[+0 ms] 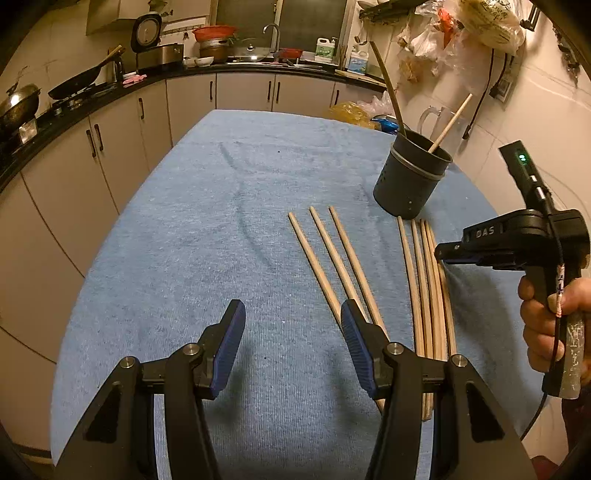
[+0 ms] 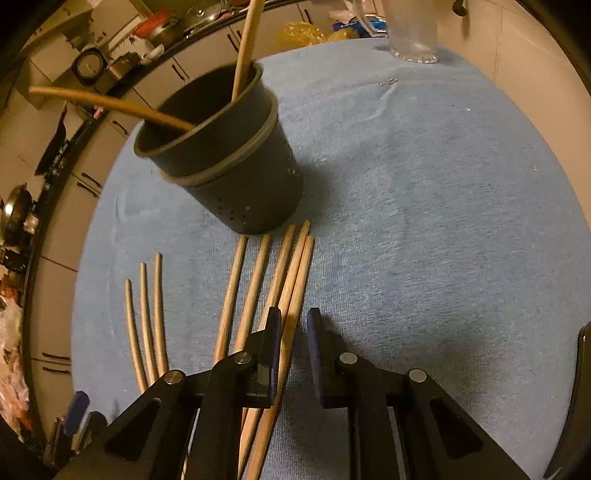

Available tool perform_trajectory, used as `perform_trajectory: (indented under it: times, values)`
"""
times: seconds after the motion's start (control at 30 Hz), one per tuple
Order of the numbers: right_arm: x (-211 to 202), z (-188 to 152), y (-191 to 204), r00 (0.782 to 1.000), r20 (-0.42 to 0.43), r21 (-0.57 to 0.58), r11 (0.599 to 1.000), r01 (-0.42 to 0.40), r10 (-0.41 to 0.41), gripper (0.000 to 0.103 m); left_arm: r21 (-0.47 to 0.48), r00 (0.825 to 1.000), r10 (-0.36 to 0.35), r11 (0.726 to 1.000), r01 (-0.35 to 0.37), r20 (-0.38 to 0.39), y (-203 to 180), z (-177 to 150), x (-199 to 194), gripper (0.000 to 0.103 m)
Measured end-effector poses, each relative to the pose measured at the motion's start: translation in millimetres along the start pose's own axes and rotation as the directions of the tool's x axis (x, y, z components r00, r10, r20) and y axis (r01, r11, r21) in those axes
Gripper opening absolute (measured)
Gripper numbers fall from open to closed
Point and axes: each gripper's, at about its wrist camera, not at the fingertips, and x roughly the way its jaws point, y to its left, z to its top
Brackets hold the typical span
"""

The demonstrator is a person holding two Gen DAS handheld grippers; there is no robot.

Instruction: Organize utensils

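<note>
Left wrist view is showing the left gripper [image 1: 291, 306] hanging over a blue cloth [image 1: 184, 240] with its jaws standing well apart and nothing between them. Its right finger [image 1: 356, 332] is covering the near part of three chopsticks [image 1: 325, 269] that are lying side by side on the cloth, fanning slightly toward the far end. To their right, a second bunch [image 1: 424, 295] of about five chopsticks is lying close together, some touching, their far tips ending just in front of a dark holder [image 1: 410, 184]. The holder is standing upright on the cloth, with one dark stick [image 1: 388, 88] and one pale stick [image 1: 450, 122] leaning inside it. A hand [image 1: 546, 325] is gripping the handle of the right gripper [image 1: 443, 254], whose tips are hovering over the right edge of that bunch.

In the right wrist view, the right gripper [image 2: 294, 312] is pointing down at the bunch [image 2: 255, 280], its jaws standing close together with only a narrow gap. The rightmost chopstick [image 2: 301, 273] is running through that gap, close against the left pad [image 2: 275, 332]; a strip of cloth is showing between it and the right pad, so the pads are not clamping it. The three chopsticks [image 2: 147, 314] are lying well to the left, and the holder [image 2: 236, 177] is standing just beyond the bunch's tips. A clear mug [image 2: 413, 33] is sitting at the cloth's far edge.
</note>
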Motion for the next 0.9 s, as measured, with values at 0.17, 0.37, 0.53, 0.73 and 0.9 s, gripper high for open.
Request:
perform_trajectory:
  times: [0.17, 0.37, 0.53, 0.73, 0.9]
  values:
    - [6.1, 7.0, 10.3, 0.994, 0.011, -0.057, 0.992, 0.113, -0.112, 0.009, 0.012, 1.0, -0.017, 1.0, 0.017, -0.014, -2.3, 8.2, 3.3, 0.052]
    - [6.2, 10.5, 7.0, 0.992, 0.009, -0.108, 0.987, 0.123, -0.122, 0.007, 0.047, 0.996, -0.073, 0.996, 0.076, -0.057, -16.9, 27.4, 9.1, 0.052]
    - [-2.9, 2.5, -18.9, 0.998, 0.012, -0.061, 0.997, 0.057, -0.056, 0.007, 0.08, 0.983, -0.123, 0.988, 0.135, -0.139, -46.3, 45.8, 32.7, 0.052]
    - [-19.0, -8.8, -39.8, 0.999, 0.031, -0.015, 0.999, -0.044, 0.045, 0.007, 0.112, 0.965, -0.127, 0.981, 0.156, -0.231, -81.6, 69.1, 73.4, 0.052]
    - [-31.0, -11.4, -50.9, 0.995, 0.059, -0.006, 0.997, -0.083, 0.084, 0.007, 0.151, 0.952, -0.106, 0.976, 0.154, -0.287, -104.8, 83.6, 99.5, 0.04]
